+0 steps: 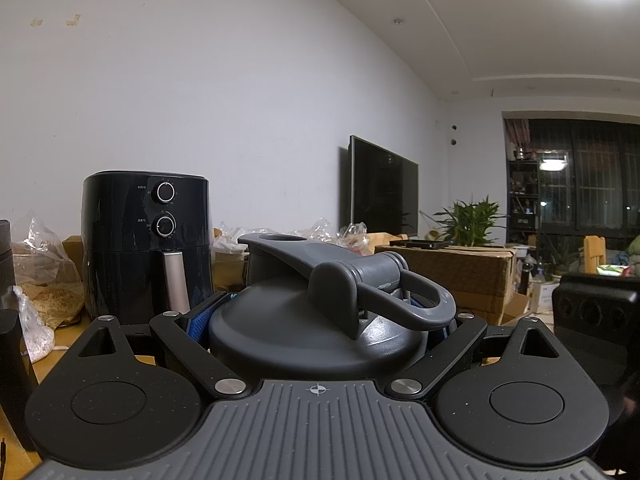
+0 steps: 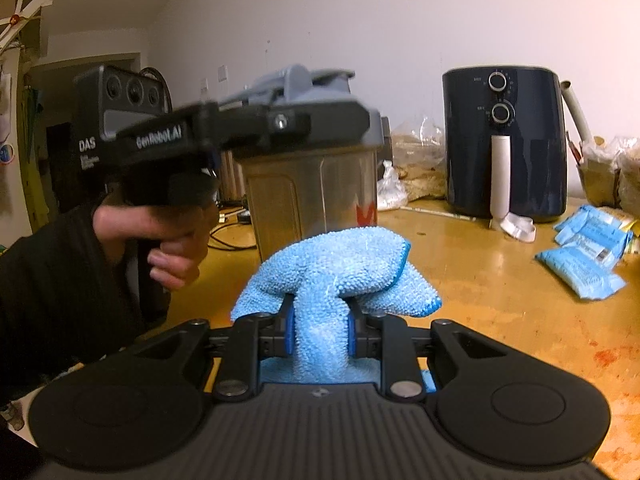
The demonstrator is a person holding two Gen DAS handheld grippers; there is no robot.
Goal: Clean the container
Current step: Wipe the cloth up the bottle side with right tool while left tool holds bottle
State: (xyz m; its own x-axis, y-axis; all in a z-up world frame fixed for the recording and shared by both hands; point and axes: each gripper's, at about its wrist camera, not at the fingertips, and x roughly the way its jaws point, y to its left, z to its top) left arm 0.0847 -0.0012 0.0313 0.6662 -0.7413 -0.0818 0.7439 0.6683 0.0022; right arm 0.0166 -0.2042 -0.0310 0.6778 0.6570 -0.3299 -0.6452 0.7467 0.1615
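We hold the container [image 2: 316, 184] upright on the wooden table [image 2: 500, 288], our left gripper [image 1: 320, 320] clamped around its grey lid [image 1: 316, 320] just under the carry loop. Our right gripper [image 2: 318, 328] has its jaws pinched tight on a blue microfibre cloth [image 2: 332, 272], which bunches up just in front of the container's clear wall. A black air fryer [image 2: 504, 140] stands behind, near the wall.
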